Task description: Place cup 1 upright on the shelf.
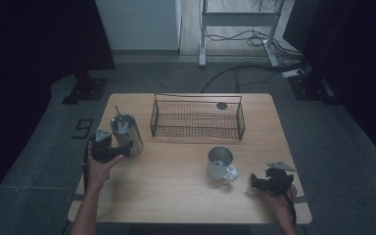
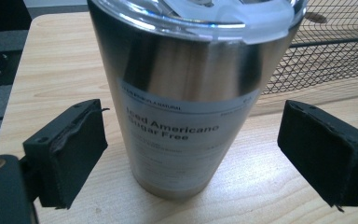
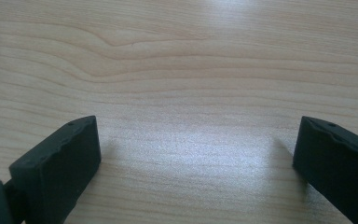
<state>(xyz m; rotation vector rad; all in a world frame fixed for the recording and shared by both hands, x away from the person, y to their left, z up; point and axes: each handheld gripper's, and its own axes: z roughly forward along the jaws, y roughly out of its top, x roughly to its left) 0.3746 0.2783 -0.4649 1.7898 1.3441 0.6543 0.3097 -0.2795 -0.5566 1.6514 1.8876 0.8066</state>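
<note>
1. The left claw [image 1: 120,147] sits at the left edge of the wooden desk [image 1: 176,186], held in the person's left hand [image 1: 100,166], and points at a stainless steel tumbler [image 1: 126,134].
2. In the left gripper view the left claw [image 2: 191,154] is spread wide, with one black pad on each side of the tumbler [image 2: 191,102] and a clear gap of desk [image 2: 65,60] showing between each pad and the metal wall; nothing is gripped.
3. The tumbler stands upright on the desk, carries a clear lid, and bears a white label that reads "Iced Americano Sugar Free".
4. In the high view the tumbler stands near the left end of a black wire basket [image 1: 197,117], a little in front of it and apart from it; the basket's mesh [image 2: 326,51] also shows behind the tumbler in the left gripper view.
5. The basket lies along the far middle of the desk, with a small dark round thing [image 1: 222,105] by its far right corner.
6. A metal mug [image 1: 221,163] with a handle stands upright on the right half of the desk, in front of the basket.
7. The right claw [image 1: 254,182] rests low by the near right corner of the desk in the person's right hand [image 1: 279,193], just right of the mug and apart from it.
8. In the right gripper view the right claw [image 3: 196,163] is wide open over bare wood grain [image 3: 191,70] and holds nothing.
</note>
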